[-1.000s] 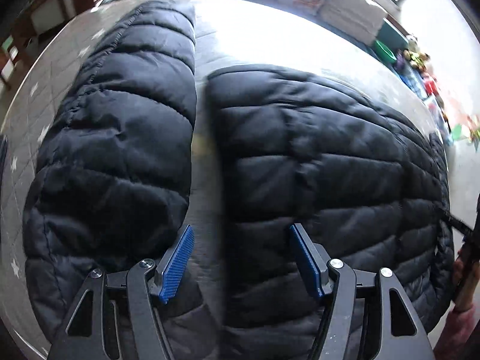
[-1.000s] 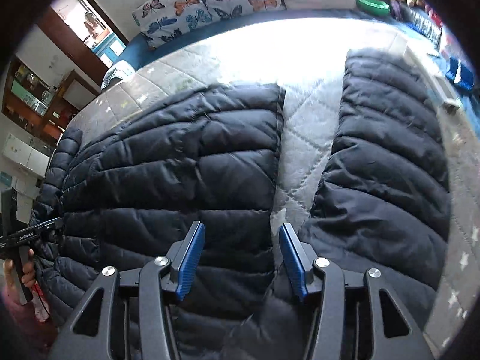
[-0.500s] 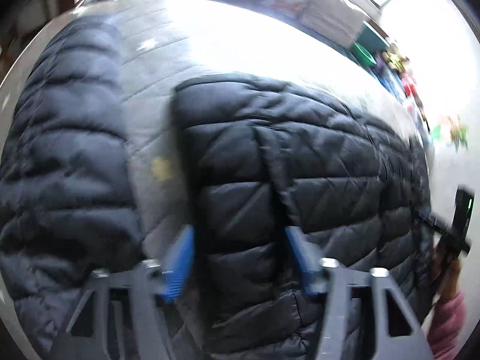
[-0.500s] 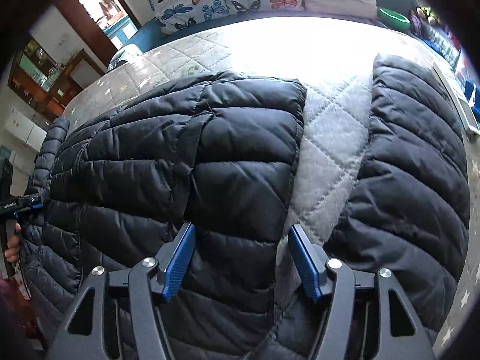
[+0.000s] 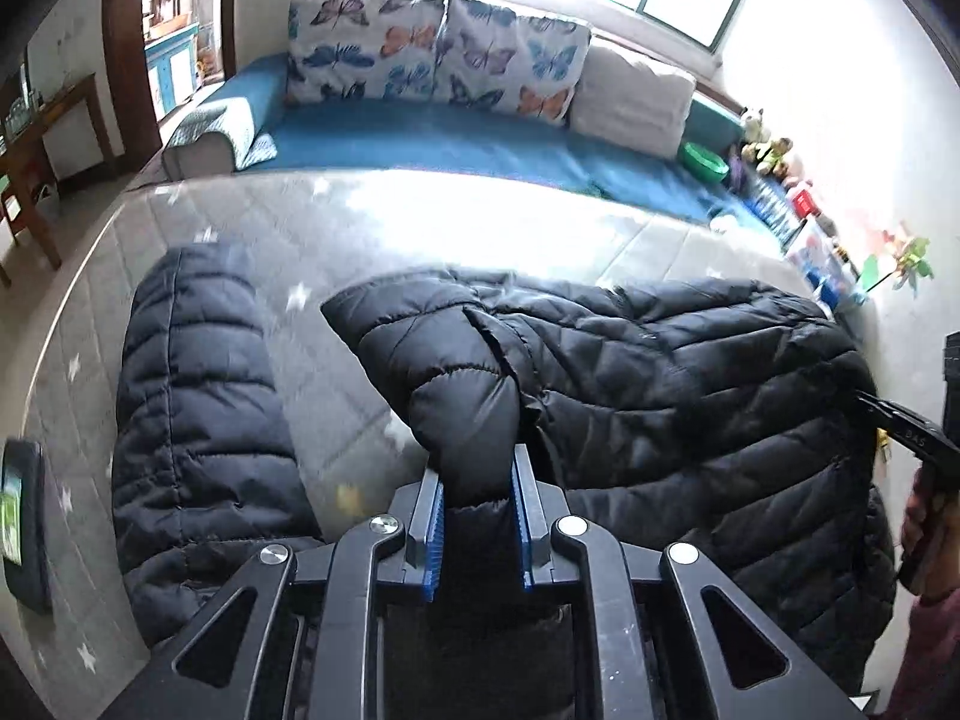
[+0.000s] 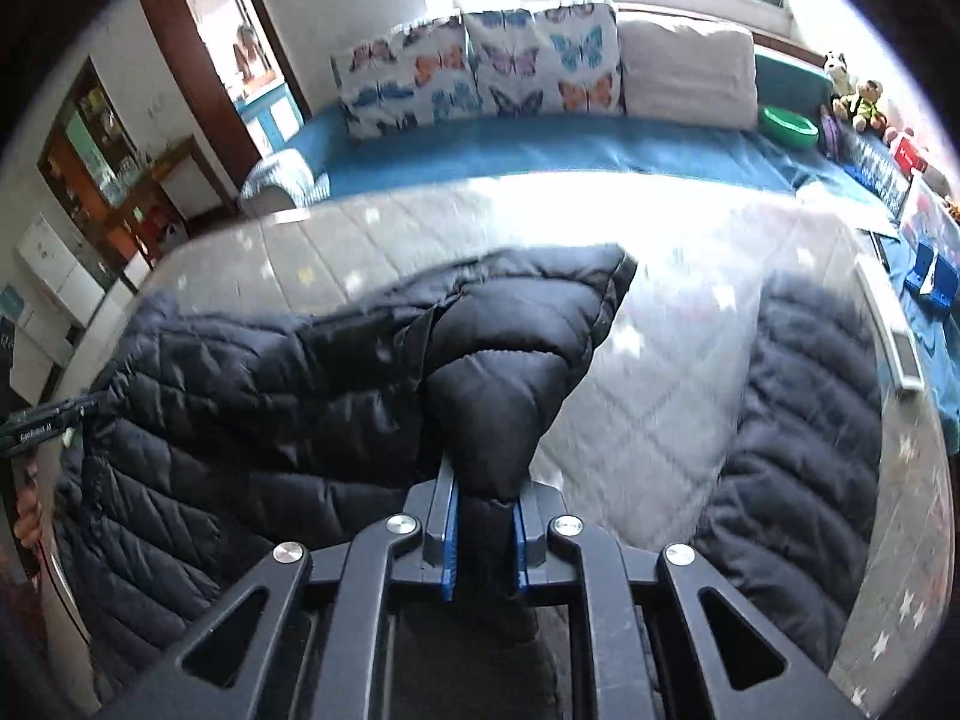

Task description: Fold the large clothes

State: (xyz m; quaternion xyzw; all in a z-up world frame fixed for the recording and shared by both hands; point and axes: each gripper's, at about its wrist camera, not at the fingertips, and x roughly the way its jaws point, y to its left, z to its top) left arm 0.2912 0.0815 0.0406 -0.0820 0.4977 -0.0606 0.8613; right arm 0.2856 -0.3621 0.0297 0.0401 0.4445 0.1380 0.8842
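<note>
A black quilted puffer jacket lies on a grey star-patterned quilted mattress. My left gripper is shut on a bunched fold of the jacket's body and holds it raised off the mattress. One sleeve lies flat to the left. In the right wrist view my right gripper is shut on another raised fold of the jacket; the other sleeve lies flat to the right. Each gripper shows at the edge of the other's view, the right one and the left one.
A blue sofa with butterfly cushions and a white cushion stands behind the mattress. A green bowl and toys sit at the far right. A dark device lies at the mattress's left edge. A long white device lies right.
Both grippers were open above the flat jacket; they have closed on folds of its body and lifted them, and both views have tilted up toward the sofa.
</note>
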